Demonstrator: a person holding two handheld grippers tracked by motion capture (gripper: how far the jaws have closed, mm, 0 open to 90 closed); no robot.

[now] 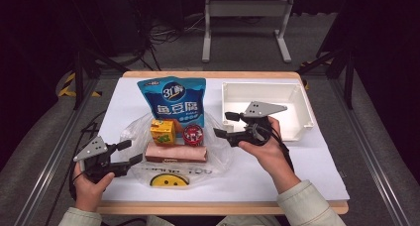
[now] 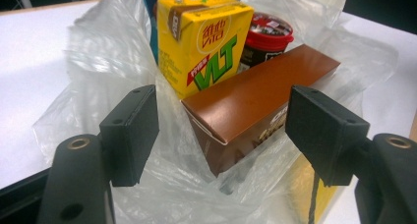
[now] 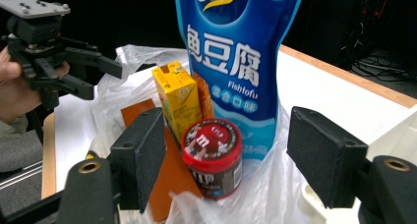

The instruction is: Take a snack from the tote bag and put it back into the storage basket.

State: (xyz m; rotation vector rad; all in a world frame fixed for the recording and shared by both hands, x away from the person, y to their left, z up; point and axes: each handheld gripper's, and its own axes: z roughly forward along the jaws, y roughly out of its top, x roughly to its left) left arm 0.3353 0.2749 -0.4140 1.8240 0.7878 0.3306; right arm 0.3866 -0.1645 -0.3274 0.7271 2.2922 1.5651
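Note:
A clear plastic bag [image 1: 220, 154] lies spread open on the white table top. In it stand a blue fish-tofu pouch [image 1: 173, 102], a yellow juice carton [image 1: 162, 132] and a red-lidded tub [image 1: 193, 135], and a long brown box [image 1: 176, 153] lies in front of them. My left gripper [image 1: 132, 151] is open at the bag's left edge. In the left gripper view its jaws [image 2: 223, 106] stand either side of the brown box's [image 2: 255, 94] near end without touching it. My right gripper [image 1: 222, 124] is open just right of the tub [image 3: 212, 155], above the bag.
An empty white bin [image 1: 297, 94] stands at the back right of the table. A smiley face print [image 1: 168, 180] shows on the bag's front part. In the right gripper view the left gripper [image 3: 104, 79] hangs at the far left. The table's wooden edge [image 1: 223, 207] runs along the front.

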